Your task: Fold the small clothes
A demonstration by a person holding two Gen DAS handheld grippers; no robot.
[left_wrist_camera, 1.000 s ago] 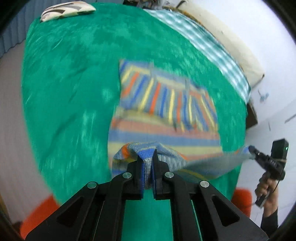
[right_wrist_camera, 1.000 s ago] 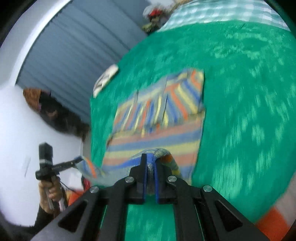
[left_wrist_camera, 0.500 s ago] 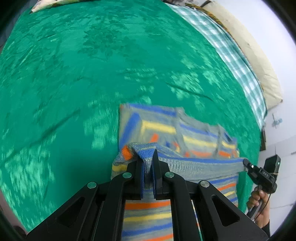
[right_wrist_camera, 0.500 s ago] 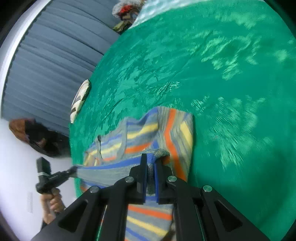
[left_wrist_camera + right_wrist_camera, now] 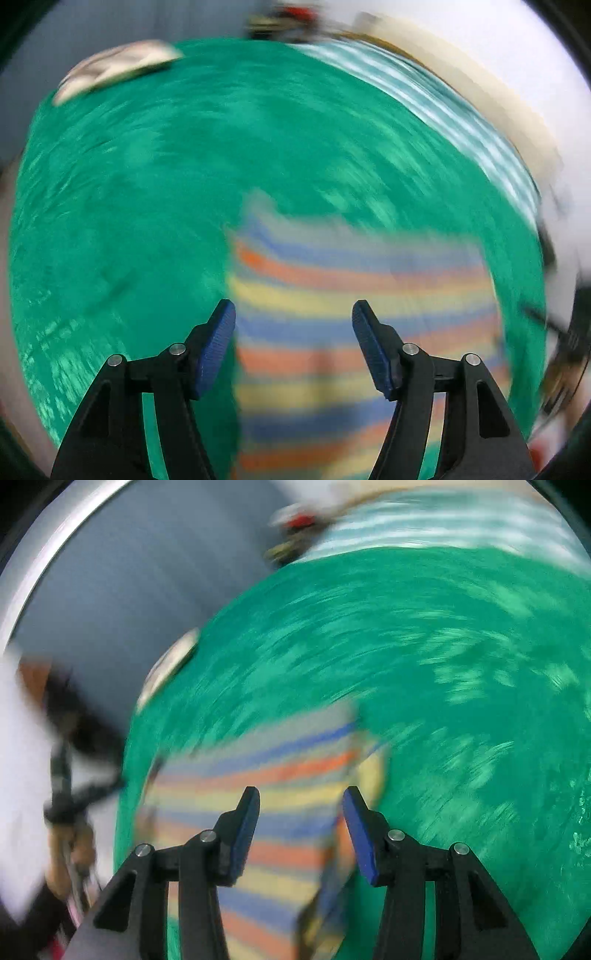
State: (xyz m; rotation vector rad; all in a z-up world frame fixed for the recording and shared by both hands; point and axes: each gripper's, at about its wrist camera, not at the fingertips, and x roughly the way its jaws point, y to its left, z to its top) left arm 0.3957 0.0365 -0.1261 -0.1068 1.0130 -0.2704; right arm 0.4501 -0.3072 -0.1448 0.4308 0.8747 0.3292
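Left wrist view, blurred: my left gripper (image 5: 293, 321) has just been opening; jaws wide apart, nothing between the pads. Striped garment (image 5: 354, 306) lies folded on the green blanket (image 5: 147, 221) below. My right gripper (image 5: 301, 806) has also just been opening; jaws parted, gripping nothing, above the garment's edge.

- A bed (image 5: 155, 206) covered by a green blanket (image 5: 461, 709).
- A striped garment (image 5: 332, 295) lies flat on the blanket, near side.
- A pale patterned cloth (image 5: 114, 70) lies at the far left edge.
- A checked sheet (image 5: 461, 122) shows along the far right.
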